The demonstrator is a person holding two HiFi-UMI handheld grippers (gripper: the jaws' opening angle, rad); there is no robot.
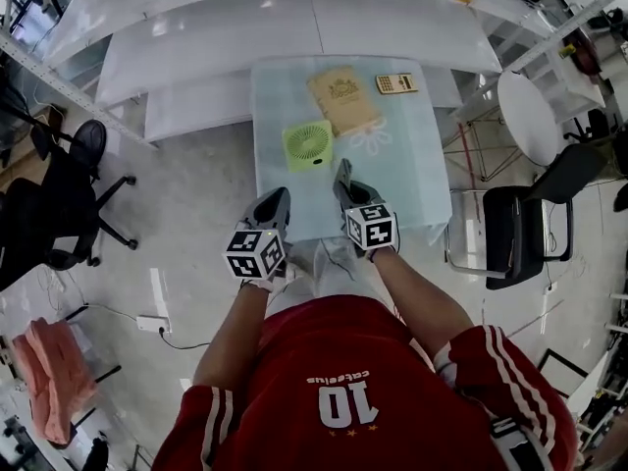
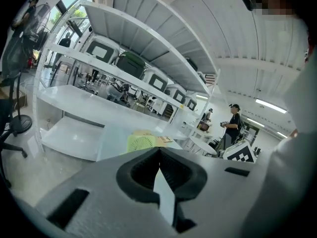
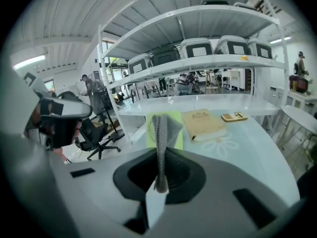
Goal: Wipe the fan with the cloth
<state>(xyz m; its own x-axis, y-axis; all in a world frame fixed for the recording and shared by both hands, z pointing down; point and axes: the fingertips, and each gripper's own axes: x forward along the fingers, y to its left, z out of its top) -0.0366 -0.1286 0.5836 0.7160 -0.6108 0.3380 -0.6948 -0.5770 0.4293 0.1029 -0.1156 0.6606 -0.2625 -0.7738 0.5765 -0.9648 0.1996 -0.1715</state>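
Observation:
A small light-green fan [image 1: 308, 145] lies flat on the pale glass table [image 1: 412, 180], just beyond both grippers. My right gripper [image 1: 342, 175] is shut on a grey knitted cloth [image 3: 163, 127], which sticks up from between its jaws and covers part of the fan [image 3: 174, 135] in the right gripper view. My left gripper [image 1: 277, 198] hangs at the table's near edge, left of the right one. Its jaws are shut with nothing between them. In the left gripper view the fan [image 2: 142, 143] shows just above the left gripper's [image 2: 159, 153] tips.
A tan book [image 1: 343, 99] and a calculator [image 1: 396, 83] lie on the table behind the fan. White shelving runs along the back. A black office chair [image 1: 69, 184] stands at the left, and a black chair [image 1: 520, 229] and a round white table [image 1: 530, 116] at the right.

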